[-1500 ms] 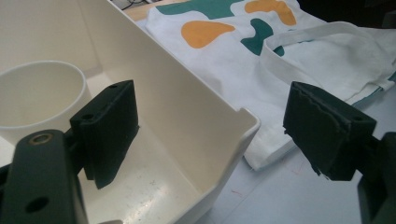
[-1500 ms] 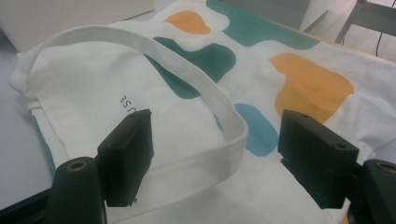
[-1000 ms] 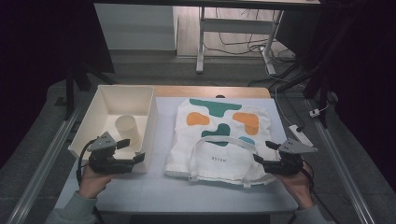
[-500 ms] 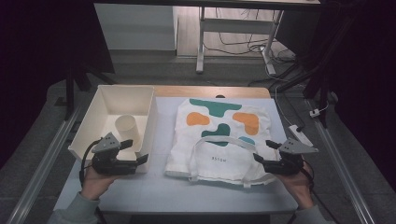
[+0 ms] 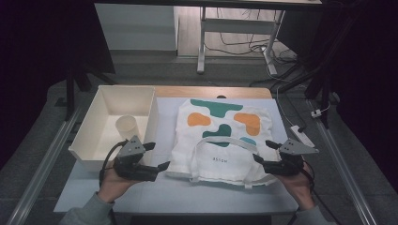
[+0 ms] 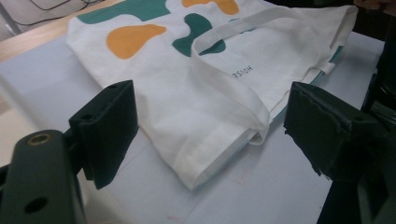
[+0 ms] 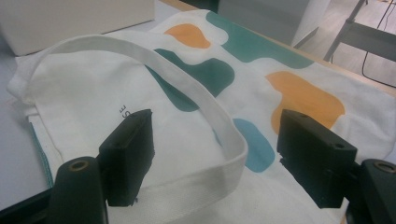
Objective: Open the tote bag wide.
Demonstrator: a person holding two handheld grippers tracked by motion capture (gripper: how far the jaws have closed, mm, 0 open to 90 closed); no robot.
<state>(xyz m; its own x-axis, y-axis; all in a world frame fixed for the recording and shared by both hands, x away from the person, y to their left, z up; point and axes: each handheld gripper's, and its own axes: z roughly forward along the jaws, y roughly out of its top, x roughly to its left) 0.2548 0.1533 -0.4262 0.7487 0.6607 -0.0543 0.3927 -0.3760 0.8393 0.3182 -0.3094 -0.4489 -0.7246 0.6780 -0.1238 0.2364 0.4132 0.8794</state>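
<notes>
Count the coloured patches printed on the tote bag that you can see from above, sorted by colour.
Tote bag, high view:
Green patches: 2
Orange patches: 2
Blue patches: 1
Total: 5

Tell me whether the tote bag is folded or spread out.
Spread flat: the bag lies open-faced on the table, its whole print showing, handle on top.
</notes>
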